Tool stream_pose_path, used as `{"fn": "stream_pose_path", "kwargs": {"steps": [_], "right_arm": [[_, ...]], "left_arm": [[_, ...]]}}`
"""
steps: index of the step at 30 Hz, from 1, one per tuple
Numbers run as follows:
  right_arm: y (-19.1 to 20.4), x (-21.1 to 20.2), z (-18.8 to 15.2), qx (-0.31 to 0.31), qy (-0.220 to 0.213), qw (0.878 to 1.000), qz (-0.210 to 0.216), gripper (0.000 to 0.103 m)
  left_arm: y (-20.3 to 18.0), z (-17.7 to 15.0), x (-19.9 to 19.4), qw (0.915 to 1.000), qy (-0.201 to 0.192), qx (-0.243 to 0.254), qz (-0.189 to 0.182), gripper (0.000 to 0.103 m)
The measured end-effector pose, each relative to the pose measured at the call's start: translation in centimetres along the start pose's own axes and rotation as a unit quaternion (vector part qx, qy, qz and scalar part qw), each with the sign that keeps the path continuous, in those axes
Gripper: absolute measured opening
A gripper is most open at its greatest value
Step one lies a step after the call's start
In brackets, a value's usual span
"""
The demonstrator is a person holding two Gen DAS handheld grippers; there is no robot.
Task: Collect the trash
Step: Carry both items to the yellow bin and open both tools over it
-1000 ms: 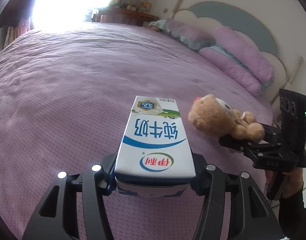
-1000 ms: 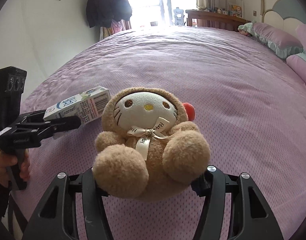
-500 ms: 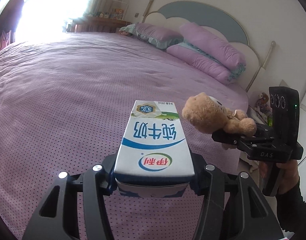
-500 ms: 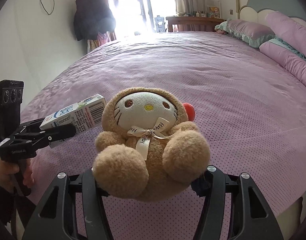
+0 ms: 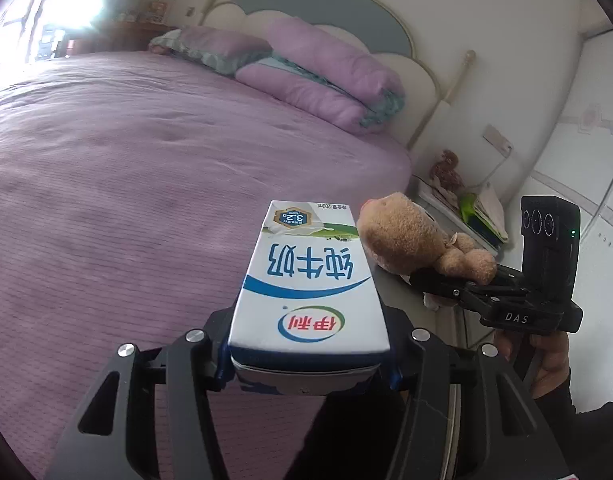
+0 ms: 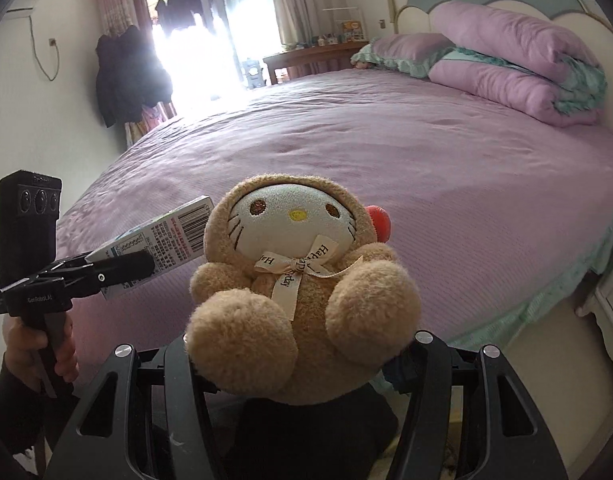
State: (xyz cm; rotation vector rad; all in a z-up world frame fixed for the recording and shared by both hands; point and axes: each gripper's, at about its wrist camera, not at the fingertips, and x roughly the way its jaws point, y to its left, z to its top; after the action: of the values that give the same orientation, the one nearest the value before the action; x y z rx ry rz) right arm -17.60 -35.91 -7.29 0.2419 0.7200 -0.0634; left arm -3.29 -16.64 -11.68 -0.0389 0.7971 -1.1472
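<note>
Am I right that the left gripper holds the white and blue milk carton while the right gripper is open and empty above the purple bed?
Not quite: the right gripper is shut on the brown plush toy, as the right wrist view shows. The left gripper does hold the white and blue milk carton.

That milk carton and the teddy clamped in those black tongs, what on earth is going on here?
A person is tidying a bedroom with a hand-held gripper in each hand. The left gripper is shut on a milk carton, and the right gripper is shut on a brown plush toy with a ribbon. Both are held up in the air beside the purple bed, near its edge. Neither item has been put down anywhere yet; no bin is in view.
</note>
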Motion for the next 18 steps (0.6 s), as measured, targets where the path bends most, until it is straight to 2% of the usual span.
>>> {"fn": "stream_pose_path", "kwargs": {"steps": [4,9,14,18], "right_arm": [[-2.3,-3.0,-3.8,0.023,0.003,0.997,-0.067,0.056],[-5.5,-6.4,-8.1,0.074,0.011,0.99,-0.121,0.056],[-8.5,-7.6,-12.4,0.106,0.041,0.979,-0.17,0.056],[-11.0,-7.1,-16.0,0.144,0.074,0.968,-0.193,0.056]], "left_arm": [[-4.2,-1.4,3.7,0.9976,0.04,0.04,-0.04,0.054],[-9.5,-2.7,8.7,0.9899,0.085,0.081,-0.079,0.054],[-12.9,-4.1,12.4,0.9811,0.127,0.095,-0.112,0.054],[-14.9,-5.7,15.0,0.974,0.158,0.106,-0.123,0.055]]}}
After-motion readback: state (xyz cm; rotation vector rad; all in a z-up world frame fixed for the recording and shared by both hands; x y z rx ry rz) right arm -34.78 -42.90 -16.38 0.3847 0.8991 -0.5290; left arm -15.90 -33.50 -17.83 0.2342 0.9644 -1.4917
